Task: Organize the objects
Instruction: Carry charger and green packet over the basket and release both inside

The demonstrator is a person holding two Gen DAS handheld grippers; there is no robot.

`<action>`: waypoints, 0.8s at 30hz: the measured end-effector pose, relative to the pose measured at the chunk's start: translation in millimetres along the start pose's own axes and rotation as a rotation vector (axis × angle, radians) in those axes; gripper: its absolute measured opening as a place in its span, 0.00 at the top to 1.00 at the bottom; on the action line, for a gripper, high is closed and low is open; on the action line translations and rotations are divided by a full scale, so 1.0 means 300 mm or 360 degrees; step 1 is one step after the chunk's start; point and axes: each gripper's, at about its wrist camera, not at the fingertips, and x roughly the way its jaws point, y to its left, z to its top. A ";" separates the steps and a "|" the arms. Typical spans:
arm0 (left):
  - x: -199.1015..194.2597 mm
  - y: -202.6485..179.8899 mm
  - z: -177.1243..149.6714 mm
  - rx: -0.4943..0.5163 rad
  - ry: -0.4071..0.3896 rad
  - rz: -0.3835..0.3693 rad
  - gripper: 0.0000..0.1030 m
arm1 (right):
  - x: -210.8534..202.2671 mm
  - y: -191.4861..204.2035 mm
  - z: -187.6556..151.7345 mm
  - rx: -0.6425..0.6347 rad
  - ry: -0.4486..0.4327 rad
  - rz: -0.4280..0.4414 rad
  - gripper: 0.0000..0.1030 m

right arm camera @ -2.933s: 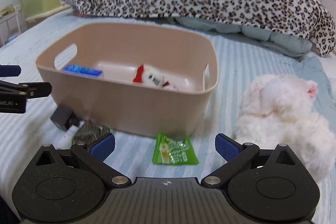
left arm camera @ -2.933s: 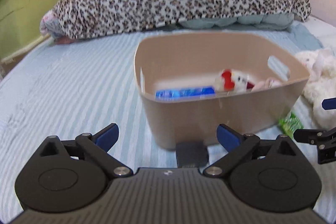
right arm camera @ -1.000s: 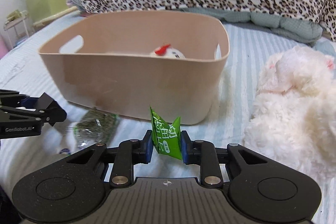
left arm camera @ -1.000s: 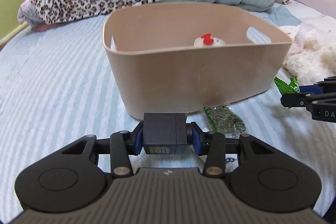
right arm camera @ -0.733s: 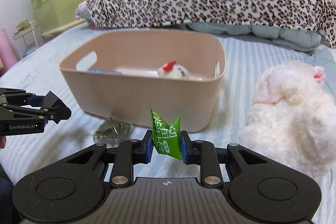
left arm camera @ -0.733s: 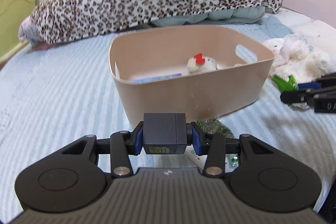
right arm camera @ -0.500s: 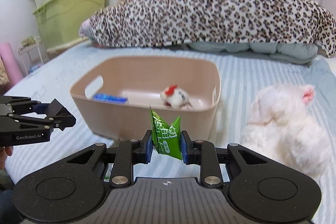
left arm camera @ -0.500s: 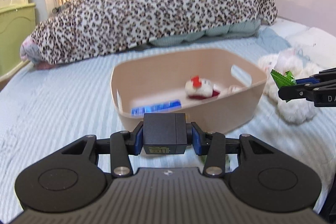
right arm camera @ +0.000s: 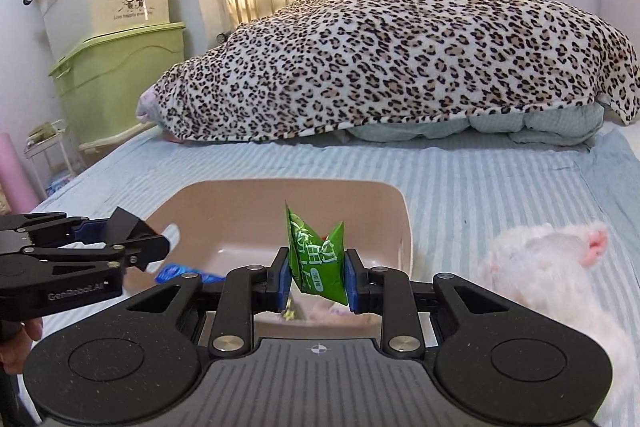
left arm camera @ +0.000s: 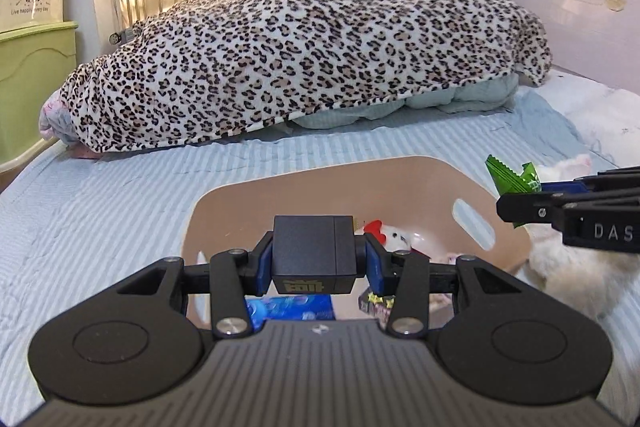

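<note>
Black cube (left arm camera: 314, 253), green packet (right arm camera: 316, 261) held above beige bin (right arm camera: 406, 227)

One bin (left arm camera: 424, 183), one black cube (left arm camera: 314, 253), one green packet (right arm camera: 316, 259).

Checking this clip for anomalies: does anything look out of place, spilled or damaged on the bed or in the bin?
Nothing looks spilled or damaged. The white plush toy lies loose on the bed beside the beige bin, not yet put away. The green snack packet looks crumpled in the right gripper.
</note>
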 end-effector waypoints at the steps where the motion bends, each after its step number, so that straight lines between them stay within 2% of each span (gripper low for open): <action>1: 0.022 -0.007 0.003 -0.0001 0.0010 0.0010 0.55 | 0.016 0.000 0.006 -0.0005 -0.0002 -0.0005 0.75; 4: 0.087 -0.030 0.003 -0.0004 0.0055 0.0060 0.55 | 0.071 -0.002 0.021 -0.0021 0.0010 -0.0025 0.75; 9: 0.170 -0.047 -0.020 0.0017 0.0158 0.0087 0.55 | 0.176 -0.003 0.011 -0.0056 0.0108 -0.0072 0.75; 16: 0.210 -0.067 -0.046 0.0083 0.0245 0.0137 0.53 | 0.271 0.000 -0.027 -0.0052 0.0278 -0.0085 0.71; 17: 0.202 -0.067 -0.047 0.0079 0.0239 0.0134 0.47 | 0.273 0.001 -0.030 -0.0048 0.0291 -0.0089 0.60; 18: 0.193 -0.065 -0.045 0.0064 0.0234 0.0130 0.36 | 0.271 0.002 -0.031 -0.0043 0.0294 -0.0094 0.56; 21: 0.157 -0.045 -0.035 0.0002 0.0194 0.0150 0.23 | 0.244 0.005 -0.031 -0.0040 0.0269 -0.0102 0.40; 22: 0.144 -0.033 -0.034 -0.0022 0.0188 0.0148 0.19 | 0.229 0.003 -0.027 -0.0039 0.0251 -0.0120 0.32; 23: 0.132 -0.025 -0.031 -0.0043 0.0180 0.0144 0.11 | 0.214 0.000 -0.022 -0.0037 0.0237 -0.0125 0.24; 24: 0.115 -0.015 -0.031 -0.0059 0.0167 0.0143 0.07 | 0.198 -0.006 -0.017 -0.0032 0.0226 -0.0121 0.21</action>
